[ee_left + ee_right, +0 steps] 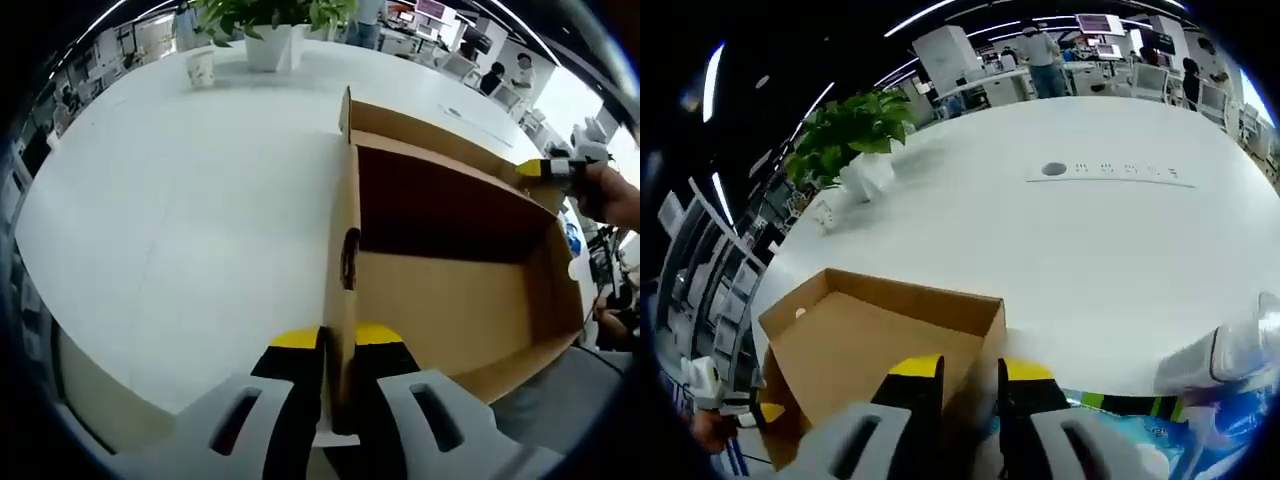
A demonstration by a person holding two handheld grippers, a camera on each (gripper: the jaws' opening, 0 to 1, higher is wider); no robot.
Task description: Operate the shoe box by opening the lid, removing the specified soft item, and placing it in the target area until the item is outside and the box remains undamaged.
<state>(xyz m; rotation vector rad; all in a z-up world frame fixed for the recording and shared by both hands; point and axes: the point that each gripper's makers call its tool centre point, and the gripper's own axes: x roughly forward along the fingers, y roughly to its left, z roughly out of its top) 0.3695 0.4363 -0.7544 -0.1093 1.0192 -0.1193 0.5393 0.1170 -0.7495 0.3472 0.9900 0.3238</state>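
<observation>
The left gripper (338, 345), grey with yellow-tipped black jaws, has its jaws closed on the thin side wall of the open brown cardboard shoe box (450, 290), one jaw on each face of the wall. The box sits at the near edge of the round white tabletop (180, 220), its inside bare brown card as far as can be seen.

In the right gripper view, the right gripper (970, 375) pinches the opposite wall of the box (870, 340) near a corner, jaws drawn in against the card. That gripper also appears at the far corner of the box in the left gripper view, held by a hand (615, 195).

Toward the tabletop's far edge stand a white pot with a leafy green plant (865, 145) and a small paper cup (201, 67). A flush strip of sockets (1110, 171) lies in the tabletop's middle.
</observation>
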